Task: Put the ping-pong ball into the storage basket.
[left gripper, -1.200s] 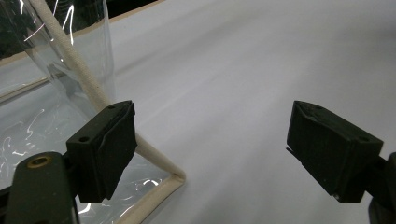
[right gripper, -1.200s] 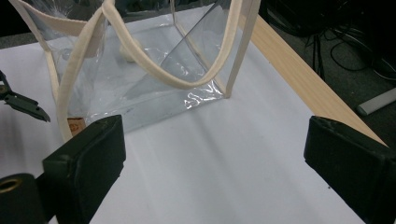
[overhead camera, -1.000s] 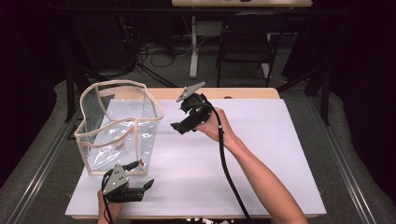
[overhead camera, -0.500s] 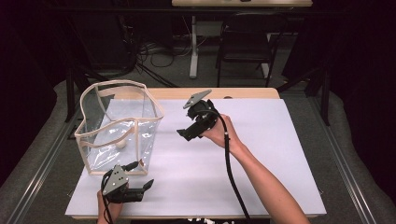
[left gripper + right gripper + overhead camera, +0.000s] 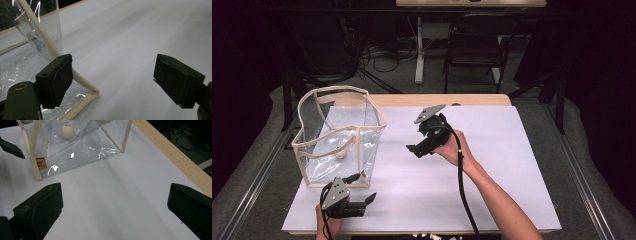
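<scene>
A clear plastic bag point(image 5: 339, 135) with beige trim stands open on the left of the white sheet, with a small white ball point(image 5: 341, 154) on its bottom. My left gripper point(image 5: 364, 189) rests near the front edge, just before the bag's front corner, open and empty. In the left gripper view the beige trim point(image 5: 82, 80) runs past the left jaw of my left gripper point(image 5: 125, 80). My right gripper point(image 5: 414, 142) hovers mid-table, right of the bag, pointing at it. Its jaws have just been opening and nothing is between them. The right gripper view has my right gripper point(image 5: 115, 202) facing the bag point(image 5: 75, 147) and the ball point(image 5: 68, 131).
The white sheet point(image 5: 492, 165) covers a wooden table whose far edge point(image 5: 175, 152) shows bare. A brown label point(image 5: 41, 163) sits on the bag's corner seam. Beyond the table stand a chair point(image 5: 477, 50) and floor cables point(image 5: 382, 55). The right gripper's cable point(image 5: 462, 185) trails along the forearm.
My right gripper has drawn back from the bag, moving right, nearer the person and a little lower. The left gripper has stayed put.
</scene>
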The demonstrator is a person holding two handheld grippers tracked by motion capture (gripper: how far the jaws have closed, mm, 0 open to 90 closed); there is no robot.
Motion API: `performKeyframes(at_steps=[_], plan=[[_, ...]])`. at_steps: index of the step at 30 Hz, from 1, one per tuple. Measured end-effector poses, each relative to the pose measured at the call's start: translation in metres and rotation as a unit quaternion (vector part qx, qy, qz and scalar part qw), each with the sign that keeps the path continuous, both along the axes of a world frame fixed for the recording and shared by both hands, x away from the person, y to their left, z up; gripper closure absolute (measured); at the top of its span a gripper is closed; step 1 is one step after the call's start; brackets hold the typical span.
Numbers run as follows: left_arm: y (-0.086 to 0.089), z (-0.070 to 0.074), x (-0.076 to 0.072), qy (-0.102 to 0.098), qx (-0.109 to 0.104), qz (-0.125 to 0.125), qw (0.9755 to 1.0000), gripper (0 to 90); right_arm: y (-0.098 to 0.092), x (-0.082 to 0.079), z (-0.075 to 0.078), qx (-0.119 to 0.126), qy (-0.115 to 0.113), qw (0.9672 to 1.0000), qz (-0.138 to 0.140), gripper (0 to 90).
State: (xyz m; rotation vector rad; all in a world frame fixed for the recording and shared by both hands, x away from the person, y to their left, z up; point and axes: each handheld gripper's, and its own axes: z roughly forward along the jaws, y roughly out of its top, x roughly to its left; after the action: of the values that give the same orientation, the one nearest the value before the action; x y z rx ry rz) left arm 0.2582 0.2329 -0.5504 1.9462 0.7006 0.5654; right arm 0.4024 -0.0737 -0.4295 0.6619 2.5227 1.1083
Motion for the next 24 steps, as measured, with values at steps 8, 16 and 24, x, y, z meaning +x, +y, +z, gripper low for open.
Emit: performKeyframes(at_steps=[8,16,24], plan=[[-0.001,0.0,0.001,0.0,0.0,-0.006,1.0,15.9,-0.014,-0.01,-0.009,-0.002,-0.003,1.0,-0.008,0.0],[-0.002,0.0,0.001,-0.001,0.002,-0.007,1.0,15.9,-0.027,-0.02,-0.018,-0.003,-0.003,0.9999,-0.017,0.0],[-0.002,0.0,0.001,-0.001,0.004,-0.008,1.0,15.9,-0.036,-0.031,-0.026,-0.005,-0.005,0.9998,-0.018,0.0]])
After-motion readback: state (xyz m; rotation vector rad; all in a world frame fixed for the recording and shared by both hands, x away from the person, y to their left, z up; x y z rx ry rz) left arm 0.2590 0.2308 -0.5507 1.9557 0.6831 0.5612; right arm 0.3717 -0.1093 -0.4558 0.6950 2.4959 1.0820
